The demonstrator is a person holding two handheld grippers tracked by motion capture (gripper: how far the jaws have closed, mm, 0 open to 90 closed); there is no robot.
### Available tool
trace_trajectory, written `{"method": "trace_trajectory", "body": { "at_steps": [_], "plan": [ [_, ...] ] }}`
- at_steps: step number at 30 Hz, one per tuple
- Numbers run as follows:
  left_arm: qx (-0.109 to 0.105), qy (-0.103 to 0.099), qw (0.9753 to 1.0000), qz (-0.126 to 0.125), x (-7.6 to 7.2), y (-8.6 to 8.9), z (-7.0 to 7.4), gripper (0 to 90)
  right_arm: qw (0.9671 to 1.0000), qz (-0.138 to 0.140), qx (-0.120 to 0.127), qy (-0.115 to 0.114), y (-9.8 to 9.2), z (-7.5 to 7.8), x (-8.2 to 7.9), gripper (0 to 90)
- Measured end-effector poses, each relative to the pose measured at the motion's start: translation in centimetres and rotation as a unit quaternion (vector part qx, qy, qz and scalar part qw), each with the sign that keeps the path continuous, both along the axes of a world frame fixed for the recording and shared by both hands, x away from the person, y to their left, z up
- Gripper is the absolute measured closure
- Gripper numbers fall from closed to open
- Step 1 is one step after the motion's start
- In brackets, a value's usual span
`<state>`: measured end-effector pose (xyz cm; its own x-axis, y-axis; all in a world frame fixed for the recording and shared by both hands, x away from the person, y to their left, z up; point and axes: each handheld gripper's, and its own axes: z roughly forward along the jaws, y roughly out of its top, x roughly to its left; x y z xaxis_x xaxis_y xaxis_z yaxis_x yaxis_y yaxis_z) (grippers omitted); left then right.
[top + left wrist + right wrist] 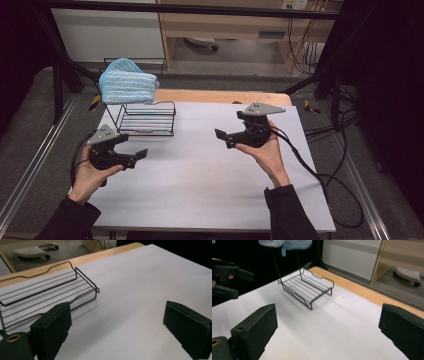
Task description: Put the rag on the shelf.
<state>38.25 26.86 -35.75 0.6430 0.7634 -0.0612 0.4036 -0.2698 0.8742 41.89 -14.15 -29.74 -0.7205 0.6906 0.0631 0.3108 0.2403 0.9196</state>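
White table top (200,165) on a wooden table, dark frame and cables around it; a black wire rack (145,117) stands near the far left corner with a folded blue cloth (127,86) draped on its upper rail. Left gripper (141,155) hovers near the left edge, just in front of the rack, jaws spread and empty. Right gripper (222,137) is held toward the far right, well apart from the rack, jaws also spread wide, gripping nothing.

lab | black frame (60,75) around table (200,175) — loose cables (330,175), bare floor
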Motion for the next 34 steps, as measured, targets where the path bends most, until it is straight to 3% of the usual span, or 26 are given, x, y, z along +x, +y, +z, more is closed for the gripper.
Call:
{"method": "trace_trajectory", "body": {
  "at_steps": [5,9,19,26,34],
  "plan": [
    [0.009,0.006,0.9999,-0.010,-0.2,-0.3,-3.0,9.6,0.9996,-0.015,-0.003,0.023,-2.9,-3.5,-1.0,0.8],
    [0.016,0.023,0.9995,-0.014,-0.4,-0.2,-5.1,9.7,0.9984,-0.030,0.004,0.047,-5.3,-6.2,-1.9,0.7],
    [0.022,0.032,0.9991,-0.016,-0.9,0.4,-7.5,10.0,0.9958,-0.044,0.003,0.081,-9.8,-11.6,-4.5,0.7],
    [0.029,0.033,0.9988,-0.021,-1.3,0.5,-8.3,9.8,0.9946,-0.050,0.002,0.091,-12.2,-13.7,-5.6,0.7],
    [0.035,0.031,0.9985,-0.028,-1.7,0.6,-8.7,9.8,0.9937,-0.050,-0.012,0.099,-12.5,-14.6,-6.2,0.7]
  ]
}}
